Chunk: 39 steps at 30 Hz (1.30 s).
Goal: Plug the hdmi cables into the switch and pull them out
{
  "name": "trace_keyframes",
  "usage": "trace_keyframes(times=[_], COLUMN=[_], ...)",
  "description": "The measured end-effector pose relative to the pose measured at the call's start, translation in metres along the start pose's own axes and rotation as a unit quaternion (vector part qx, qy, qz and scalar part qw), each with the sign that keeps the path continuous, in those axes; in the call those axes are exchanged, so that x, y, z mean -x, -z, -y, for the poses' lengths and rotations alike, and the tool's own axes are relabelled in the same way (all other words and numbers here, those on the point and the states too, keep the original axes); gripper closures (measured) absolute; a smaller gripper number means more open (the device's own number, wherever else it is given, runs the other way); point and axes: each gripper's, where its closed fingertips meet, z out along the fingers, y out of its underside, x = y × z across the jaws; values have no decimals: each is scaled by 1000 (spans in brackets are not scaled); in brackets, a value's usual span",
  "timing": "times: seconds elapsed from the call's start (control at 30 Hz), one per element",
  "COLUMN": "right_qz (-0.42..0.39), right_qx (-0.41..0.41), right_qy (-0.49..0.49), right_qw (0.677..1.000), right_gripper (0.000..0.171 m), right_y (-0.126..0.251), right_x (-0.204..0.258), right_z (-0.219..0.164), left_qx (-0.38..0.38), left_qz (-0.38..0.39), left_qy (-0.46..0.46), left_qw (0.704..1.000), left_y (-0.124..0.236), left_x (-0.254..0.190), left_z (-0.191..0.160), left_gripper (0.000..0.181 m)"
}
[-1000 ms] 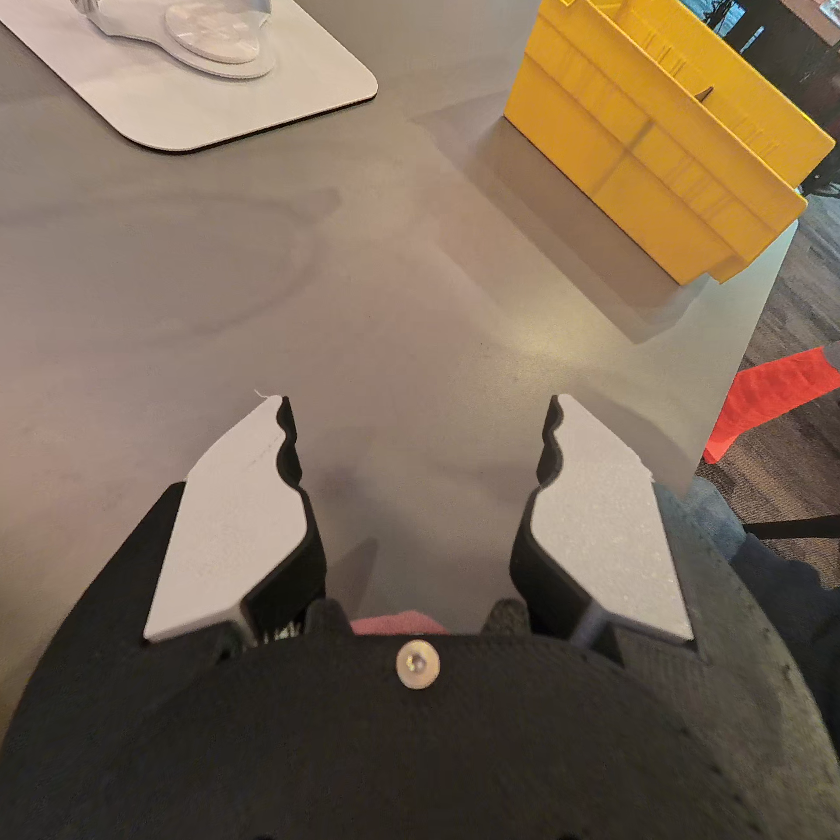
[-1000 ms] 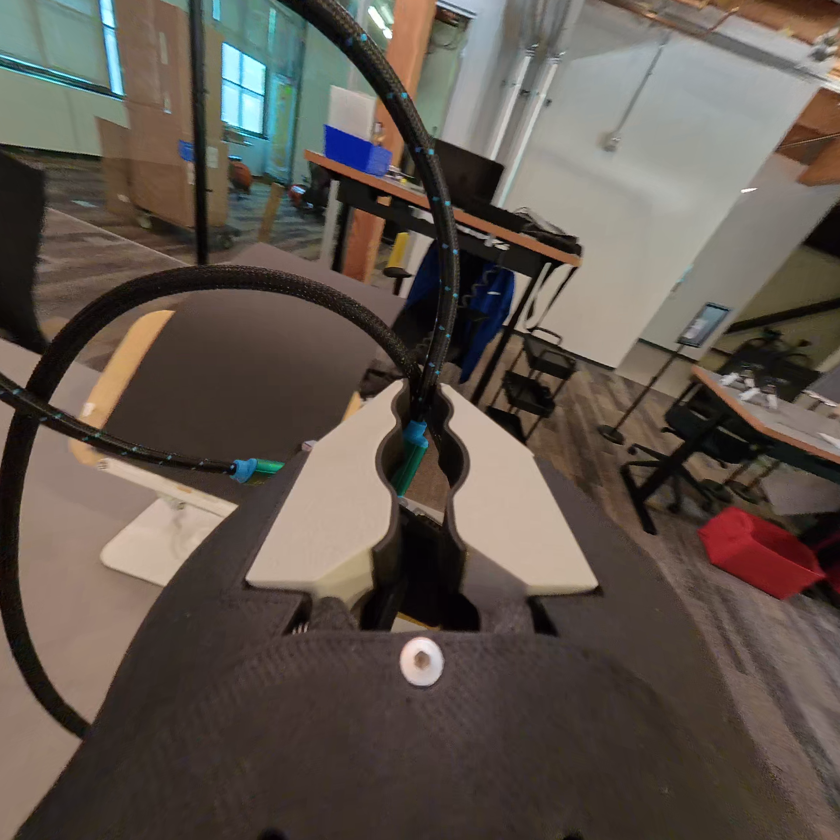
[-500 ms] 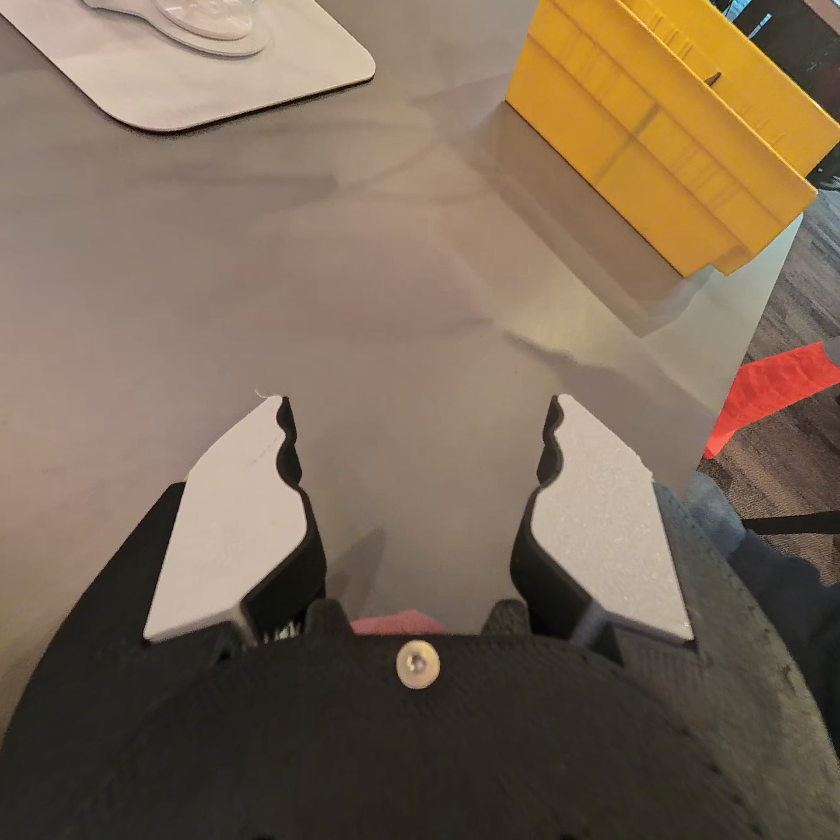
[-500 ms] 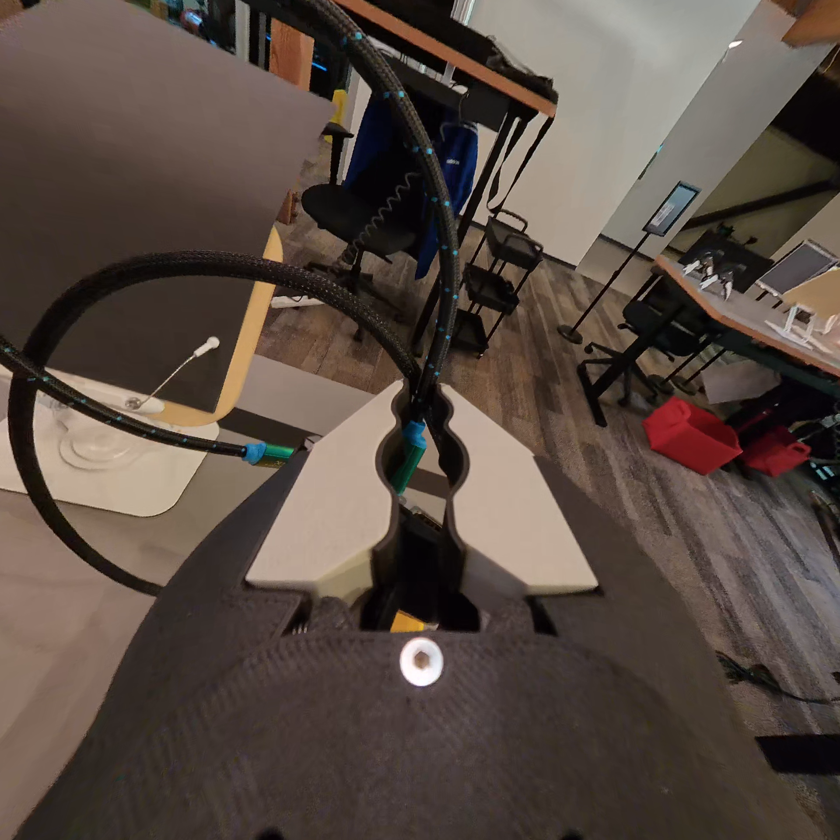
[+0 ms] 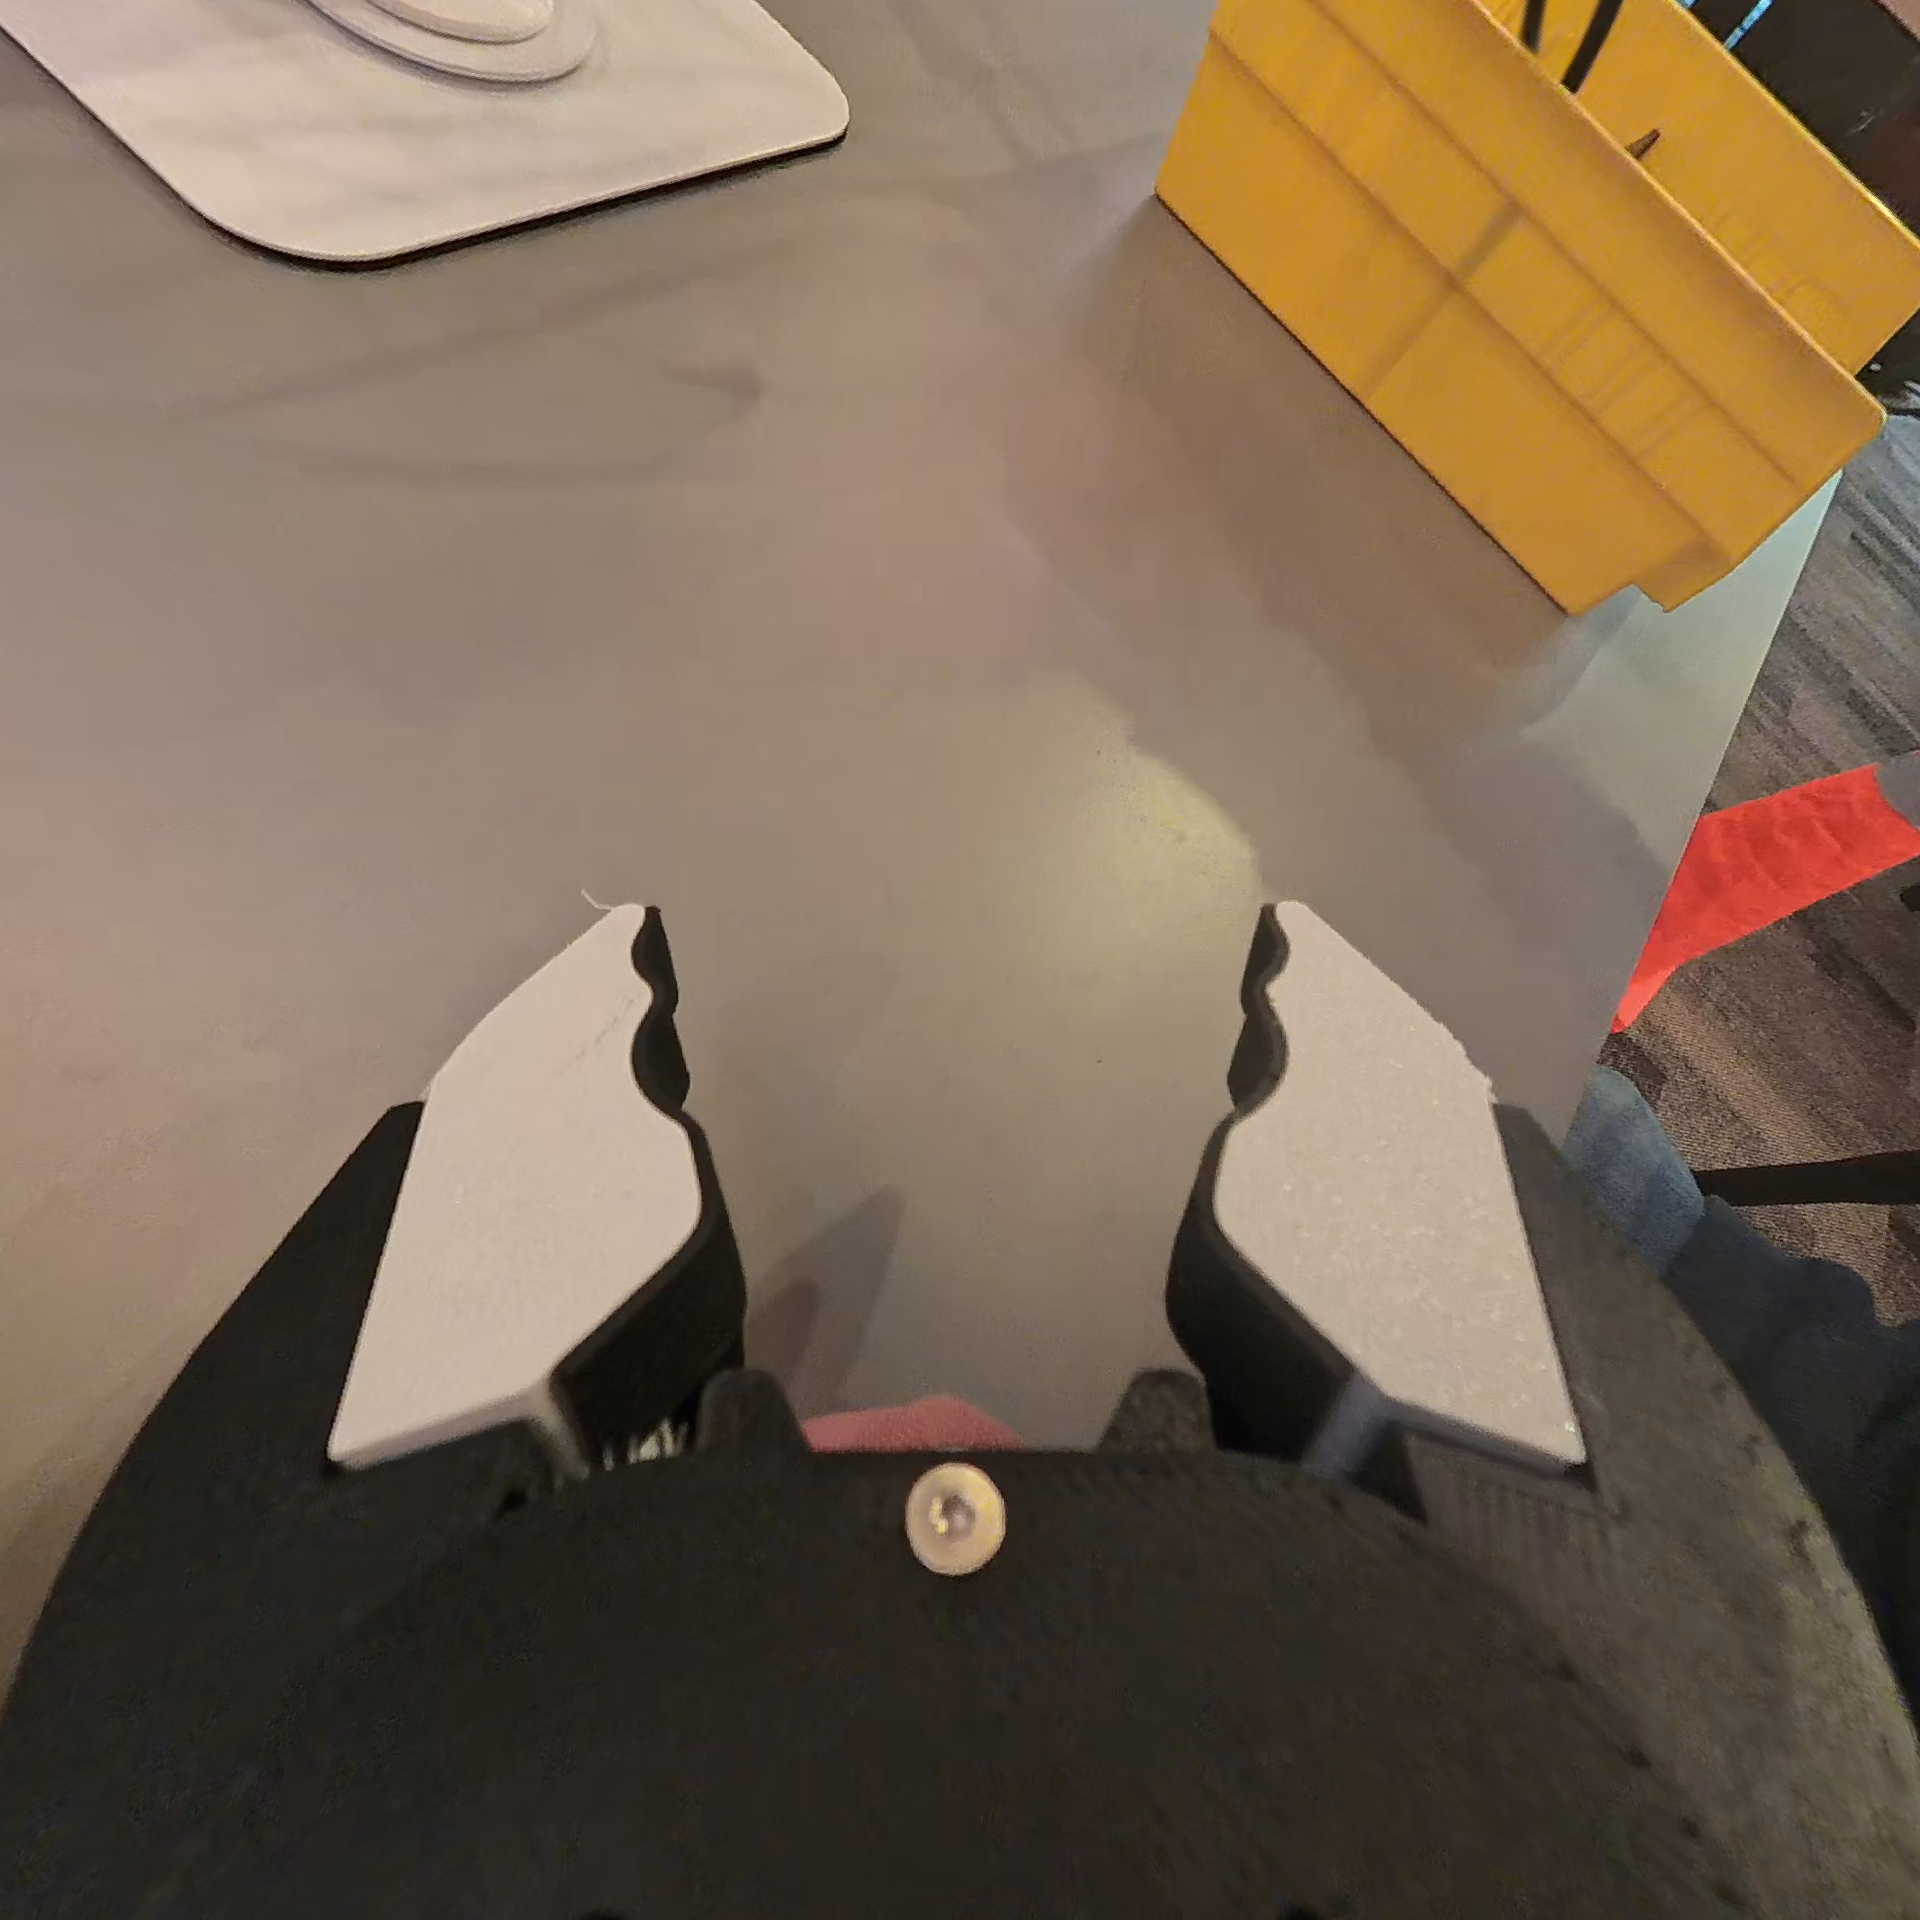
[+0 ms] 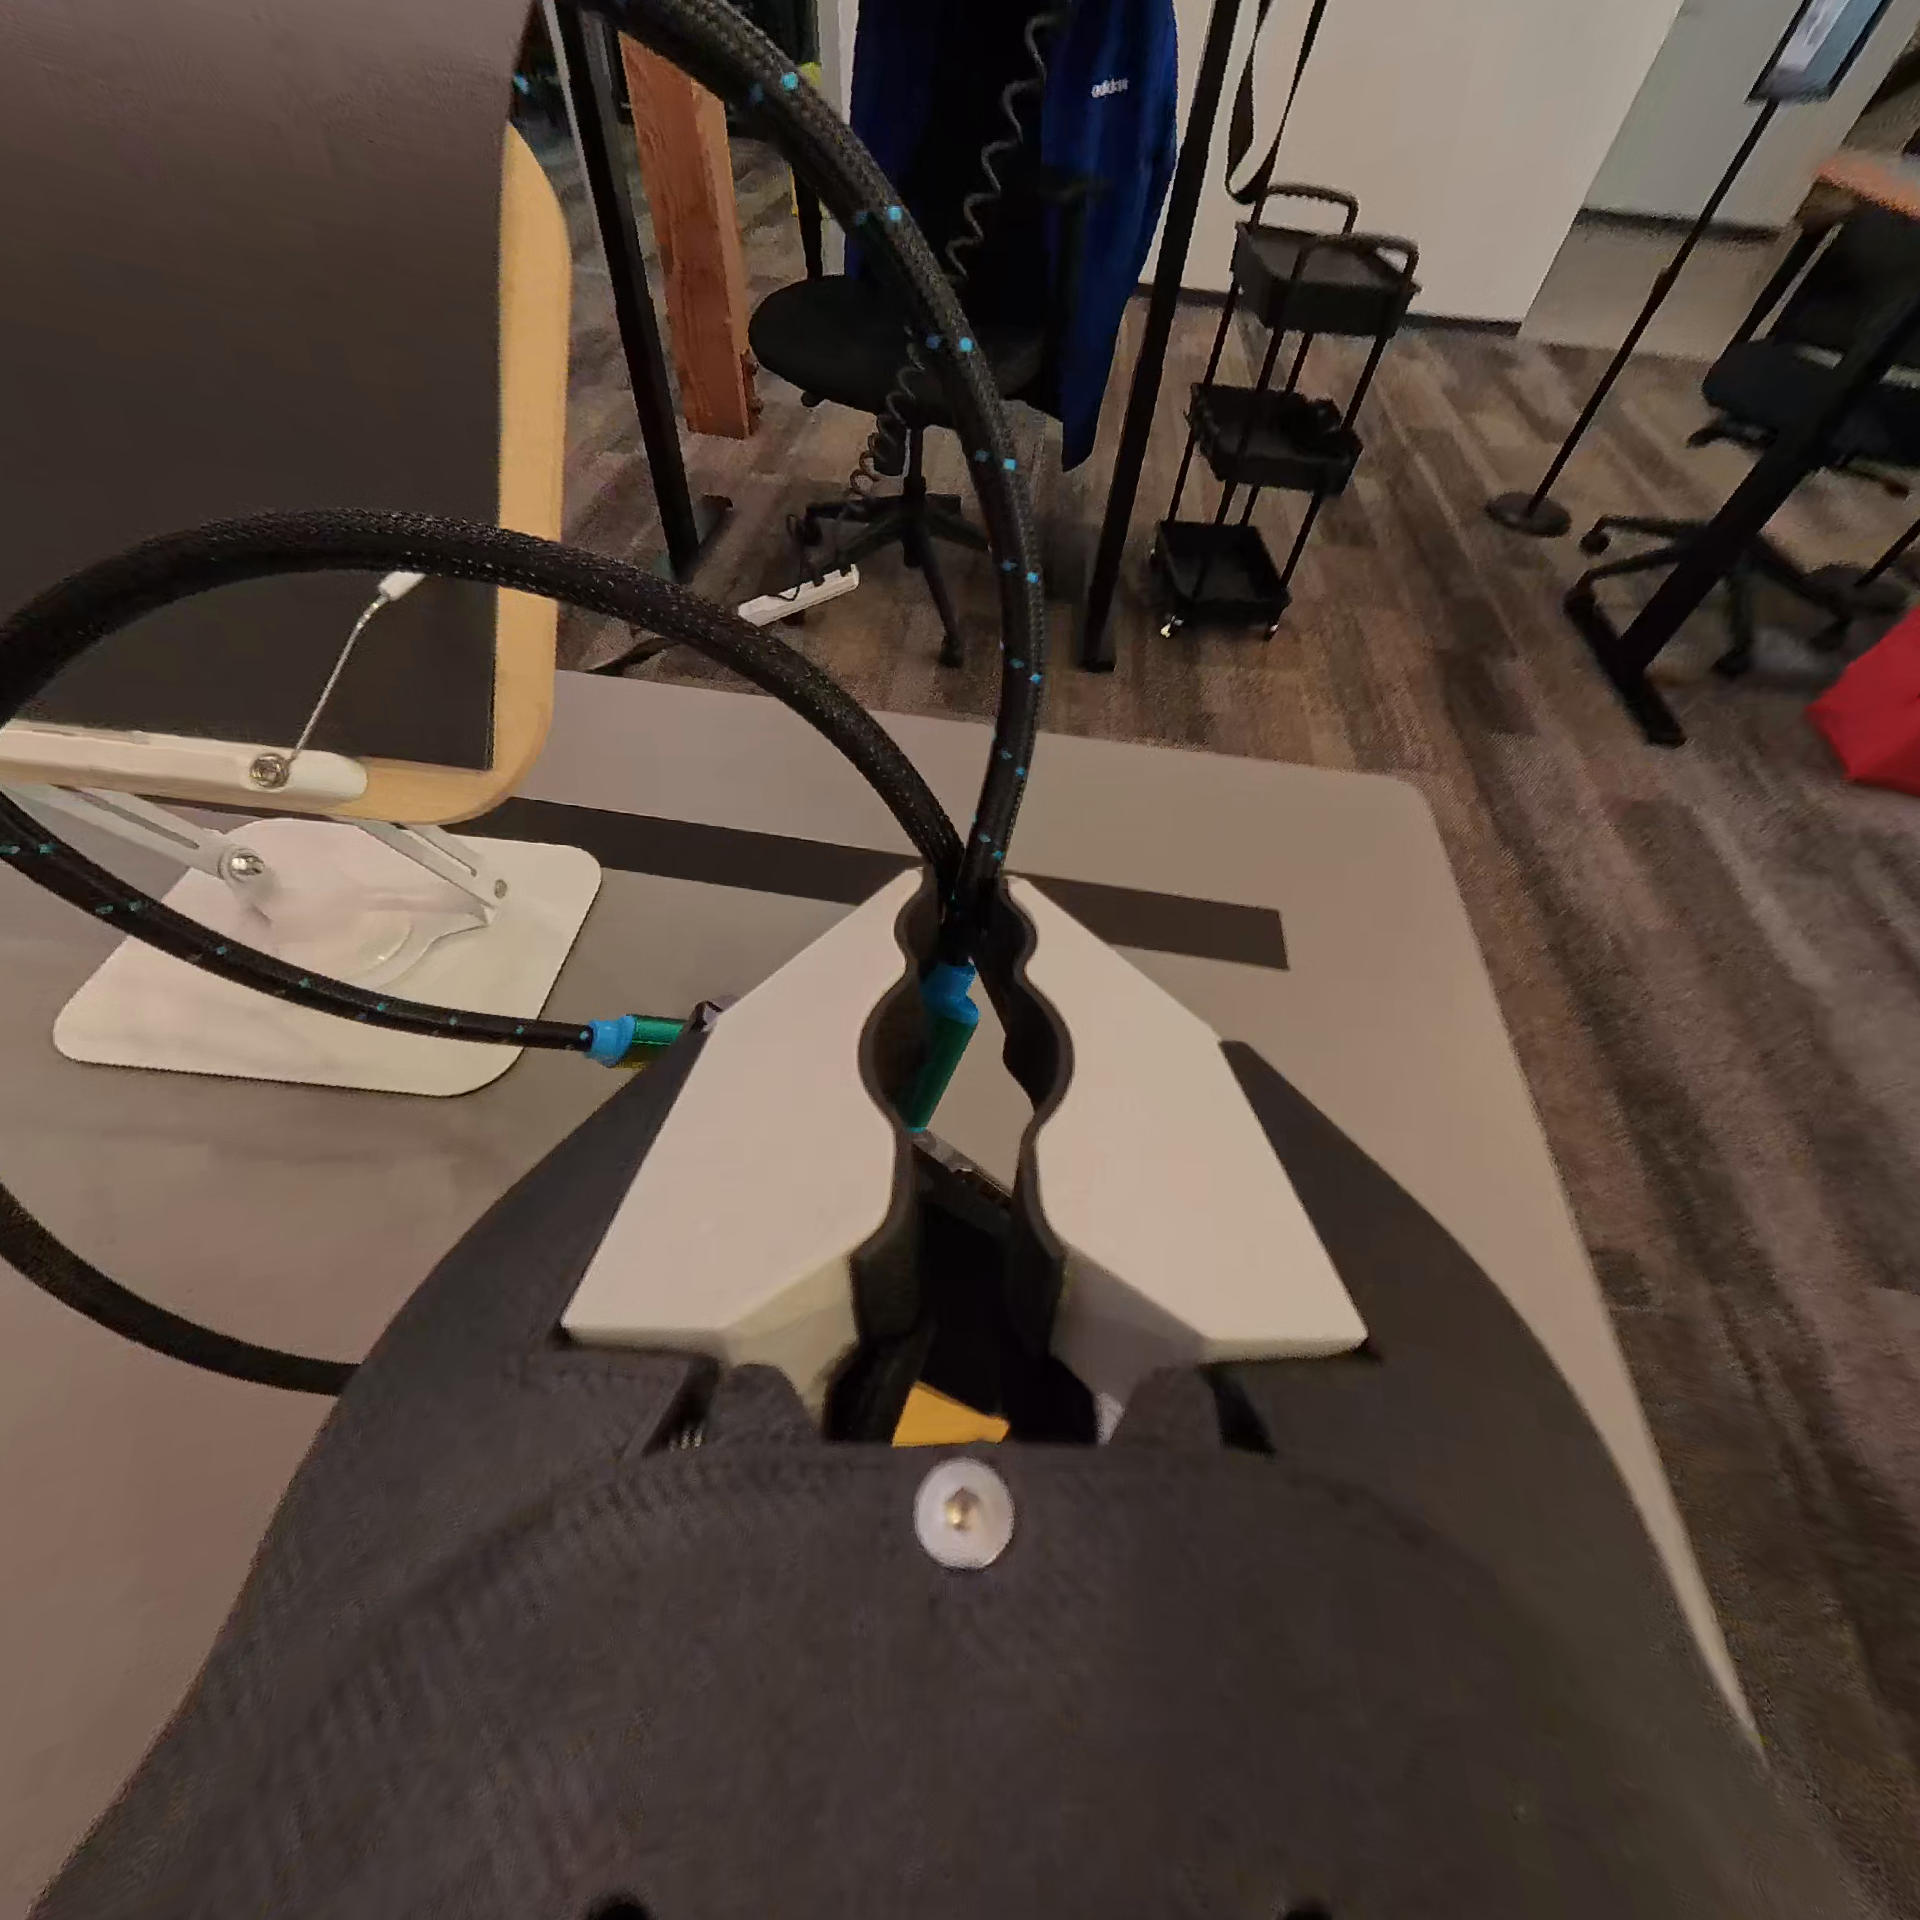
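Your right wrist view has tipped down a good deal since a second ago: then it looked across the room at a far wall and desks, now it looks onto the grey table (image 6: 1351,1039), its far edge and its far right corner, with the floor beyond. Your left wrist view has hardly changed; the yellow bin (image 5: 1538,312) at the table's right edge and the white stand base (image 5: 416,135) near the far left have only slid slightly in the picture.

Your right gripper (image 6: 961,904) points forward and downward over the table, its jaws pressed together on a green hdmi plug (image 6: 940,1049) with a blue collar. The plug sits tilted in the wavy gap between the pads, and its black braided cable (image 6: 997,499) rises out past the fingertips and arcs up to the left. A second green plug (image 6: 644,1036) with its own braided cable lies just left of the gripper, above the table near the white stand base. What it joins is hidden behind the finger, so you cannot tell whether the switch is there.

Your left gripper (image 5: 956,920) hangs over bare table, angled down, its fingers (image 5: 540,1174) spread wide with nothing between them.
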Motion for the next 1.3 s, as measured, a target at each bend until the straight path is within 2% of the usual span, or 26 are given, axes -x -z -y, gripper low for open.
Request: trace_keyframes(times=[0.13, 0.37, 0.7, 1.03, 1.3], right_qz=[-2, -43, -54, -53, -39], right_qx=[6, 46, 51, 31, 10], right_qy=[-51, -7, 25, -56, -33], right_qw=[999, 998, 997, 997, 999], right_gripper=[165, 164, 163, 163, 162], right_y=[-8, -10, -7, 6, 12], right_x=[-11, -21, -27, -53, -53], right_z=[-33, -78, -85, -91, -92], left_qx=[0, 2, 5, 3, 5], left_qz=[0, 0, 0, 1, 1], left_qy=[0, 0, -3, -2, -2], left_qw=[1000, 1000, 1000, 1000, 1000], left_y=[0, -1, -2, -1, -2], left_x=[0, -1, -4, -2, -3], left_z=[0, -1, -2, -1, -2], left_gripper=[78, 78, 78, 78, 78])
